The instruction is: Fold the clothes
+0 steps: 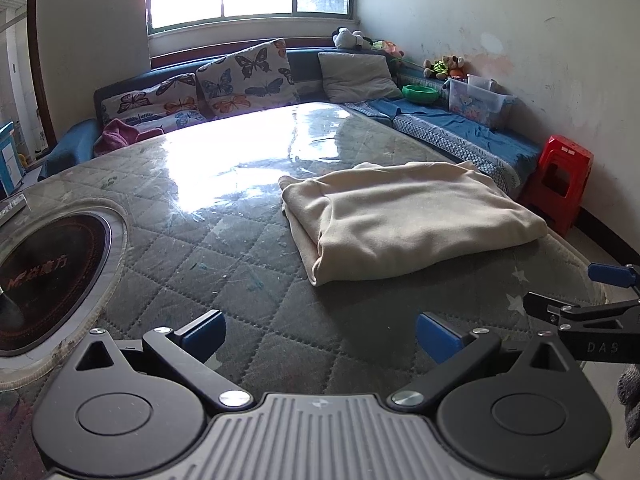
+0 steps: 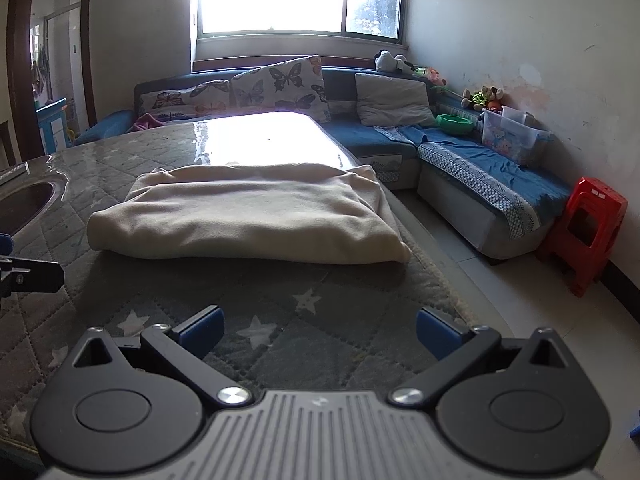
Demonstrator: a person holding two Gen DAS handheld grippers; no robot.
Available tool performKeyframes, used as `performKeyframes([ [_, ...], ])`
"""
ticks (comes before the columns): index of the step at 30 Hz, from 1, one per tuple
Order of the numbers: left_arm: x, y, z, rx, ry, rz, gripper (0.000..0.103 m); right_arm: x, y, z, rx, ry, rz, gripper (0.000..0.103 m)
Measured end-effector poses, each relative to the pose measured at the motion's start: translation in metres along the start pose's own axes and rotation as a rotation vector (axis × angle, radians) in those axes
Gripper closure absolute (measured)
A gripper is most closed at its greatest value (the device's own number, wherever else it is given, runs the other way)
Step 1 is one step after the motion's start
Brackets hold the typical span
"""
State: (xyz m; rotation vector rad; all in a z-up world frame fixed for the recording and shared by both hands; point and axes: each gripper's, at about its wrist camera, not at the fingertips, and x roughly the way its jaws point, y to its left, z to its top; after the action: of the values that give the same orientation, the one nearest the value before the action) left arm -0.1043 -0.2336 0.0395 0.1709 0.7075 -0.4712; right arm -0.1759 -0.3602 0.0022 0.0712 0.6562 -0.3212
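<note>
A cream garment [image 1: 404,216] lies folded into a thick rectangle on the quilted grey table cover [image 1: 248,264], toward the table's right side; the right wrist view shows the same garment [image 2: 248,216] straight ahead. My left gripper [image 1: 320,336] hovers open over the cover, short of the garment, with nothing between its blue pads. My right gripper [image 2: 318,334] is open too, above the star-printed part of the cover [image 2: 280,320], a little before the garment's near fold. In the left wrist view, the right gripper's finger [image 1: 576,312] pokes in at the right edge.
A round black cooktop [image 1: 48,276] is set into the table at the left. Behind the table runs a blue corner sofa [image 2: 460,148] with butterfly cushions [image 1: 244,76], a clear storage box [image 2: 512,136] and plush toys. A red plastic stool [image 2: 584,232] stands on the tiled floor at the right.
</note>
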Motion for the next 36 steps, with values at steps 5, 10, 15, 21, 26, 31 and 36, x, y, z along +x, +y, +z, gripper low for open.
performKeyframes([
  [5, 0.001, -0.003, 0.002, 0.015, 0.001, -0.002, 0.000, 0.001, -0.001, 0.001, 0.003, 0.004, 0.003, 0.000],
  [10, 0.005, -0.004, 0.003, 0.026, 0.009, 0.000, 0.000, 0.006, 0.000, 0.003, 0.001, 0.013, 0.004, 0.000],
  [15, 0.011, -0.003, 0.005, 0.032, 0.022, -0.001, 0.000, 0.012, -0.001, 0.005, 0.004, 0.025, 0.002, 0.000],
  [21, 0.018, -0.001, 0.007, 0.038, 0.034, -0.001, 0.000, 0.019, 0.000, 0.007, 0.003, 0.036, 0.001, 0.000],
  [26, 0.022, 0.000, 0.009, 0.041, 0.039, -0.003, 0.000, 0.022, 0.000, 0.009, 0.004, 0.042, 0.002, 0.000],
  [31, 0.027, 0.001, 0.011, 0.042, 0.046, -0.004, 0.000, 0.027, 0.000, 0.010, 0.003, 0.047, 0.006, 0.000],
  [36, 0.032, 0.003, 0.014, 0.039, 0.055, -0.002, 0.000, 0.031, 0.001, 0.013, -0.003, 0.052, 0.006, 0.000],
])
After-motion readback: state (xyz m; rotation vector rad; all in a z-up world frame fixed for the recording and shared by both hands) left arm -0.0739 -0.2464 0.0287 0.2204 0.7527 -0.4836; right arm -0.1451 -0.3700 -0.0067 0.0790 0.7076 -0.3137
